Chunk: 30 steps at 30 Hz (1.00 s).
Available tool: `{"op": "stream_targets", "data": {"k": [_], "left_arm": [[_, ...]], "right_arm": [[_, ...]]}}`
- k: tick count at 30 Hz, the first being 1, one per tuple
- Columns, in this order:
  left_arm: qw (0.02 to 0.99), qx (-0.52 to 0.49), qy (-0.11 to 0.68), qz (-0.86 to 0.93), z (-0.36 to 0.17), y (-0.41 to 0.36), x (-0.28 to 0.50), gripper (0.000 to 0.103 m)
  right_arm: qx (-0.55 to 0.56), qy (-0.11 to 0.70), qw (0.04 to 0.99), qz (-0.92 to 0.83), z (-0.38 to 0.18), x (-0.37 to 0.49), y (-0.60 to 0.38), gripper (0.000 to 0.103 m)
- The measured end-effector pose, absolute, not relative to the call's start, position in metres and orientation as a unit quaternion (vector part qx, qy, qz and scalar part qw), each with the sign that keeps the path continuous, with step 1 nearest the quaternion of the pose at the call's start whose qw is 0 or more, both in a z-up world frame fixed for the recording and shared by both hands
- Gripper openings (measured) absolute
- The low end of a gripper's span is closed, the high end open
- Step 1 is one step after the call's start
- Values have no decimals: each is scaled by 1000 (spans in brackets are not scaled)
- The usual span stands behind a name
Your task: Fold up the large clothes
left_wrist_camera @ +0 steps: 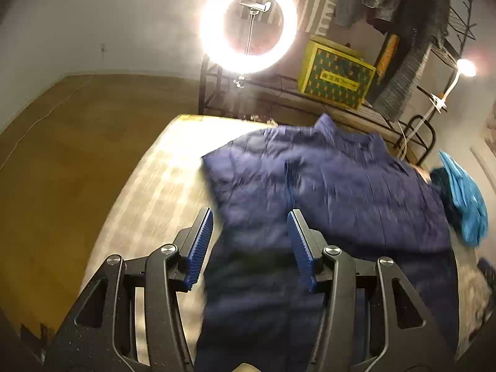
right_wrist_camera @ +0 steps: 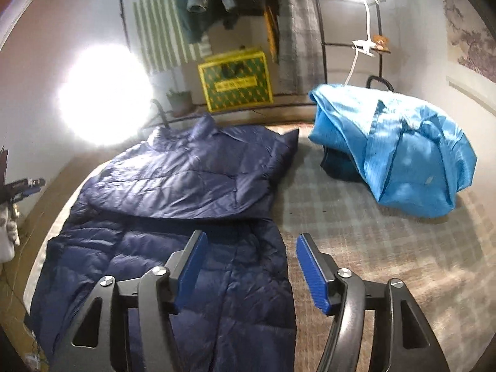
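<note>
A navy quilted down jacket (right_wrist_camera: 173,204) lies flat on a checked bed cover (right_wrist_camera: 356,223), its upper part folded down over the lower part. The same jacket (left_wrist_camera: 325,186) fills the middle of the left wrist view. My left gripper (left_wrist_camera: 249,217) hovers above the jacket's left side, jaws apart, nothing between the blue pads (left_wrist_camera: 201,245). My right gripper (right_wrist_camera: 251,238) hangs over the jacket's right edge, jaws wide, with no cloth pinched in them.
A crumpled light blue garment (right_wrist_camera: 400,145) lies on the bed to the right, over a darker item. A ring light (left_wrist_camera: 248,24) glares at the bed's far side. A yellow-green box (right_wrist_camera: 235,80) and hanging clothes (right_wrist_camera: 210,0) stand behind. Wooden floor (left_wrist_camera: 62,155) lies left.
</note>
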State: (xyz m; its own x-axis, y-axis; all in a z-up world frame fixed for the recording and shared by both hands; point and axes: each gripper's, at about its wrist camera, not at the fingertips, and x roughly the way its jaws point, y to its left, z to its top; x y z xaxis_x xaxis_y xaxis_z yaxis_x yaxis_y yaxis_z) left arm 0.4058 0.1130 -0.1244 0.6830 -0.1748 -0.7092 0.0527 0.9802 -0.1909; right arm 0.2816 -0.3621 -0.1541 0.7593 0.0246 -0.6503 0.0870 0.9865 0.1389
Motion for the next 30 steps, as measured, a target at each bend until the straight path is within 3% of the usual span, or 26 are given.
{"op": "stream_targets", "data": {"k": [2,4,7,14,18,22,26,30], "left_arm": [[909,-77,403,-69,-122,125,371,52],[904,-85,412,-79,-122,137,338,52],[895,-103,425,-92,-127,151,295,59],[861,-153,471,-115,-164,179,212,60],[835,-190,501,-126,-190,190,192,63],[813,-234,518,-128,-216,203,181,64],[779,-292,538,-134,-251,211,168,64],[770,-295,549,-135,-267,213,157,64]], "right_arm": [[66,337,939,-2,-146,266,-359,82],[49,334,941,3,-142,252,-355,85],[27,348,937,12,-142,229,-352,85],[47,376,925,40,-153,165,-357,85],[77,398,913,44,-173,126,-367,84],[114,430,895,40,-202,89,-382,76],[168,451,875,57,-216,73,-395,76],[155,456,873,74,-221,68,-387,76]]}}
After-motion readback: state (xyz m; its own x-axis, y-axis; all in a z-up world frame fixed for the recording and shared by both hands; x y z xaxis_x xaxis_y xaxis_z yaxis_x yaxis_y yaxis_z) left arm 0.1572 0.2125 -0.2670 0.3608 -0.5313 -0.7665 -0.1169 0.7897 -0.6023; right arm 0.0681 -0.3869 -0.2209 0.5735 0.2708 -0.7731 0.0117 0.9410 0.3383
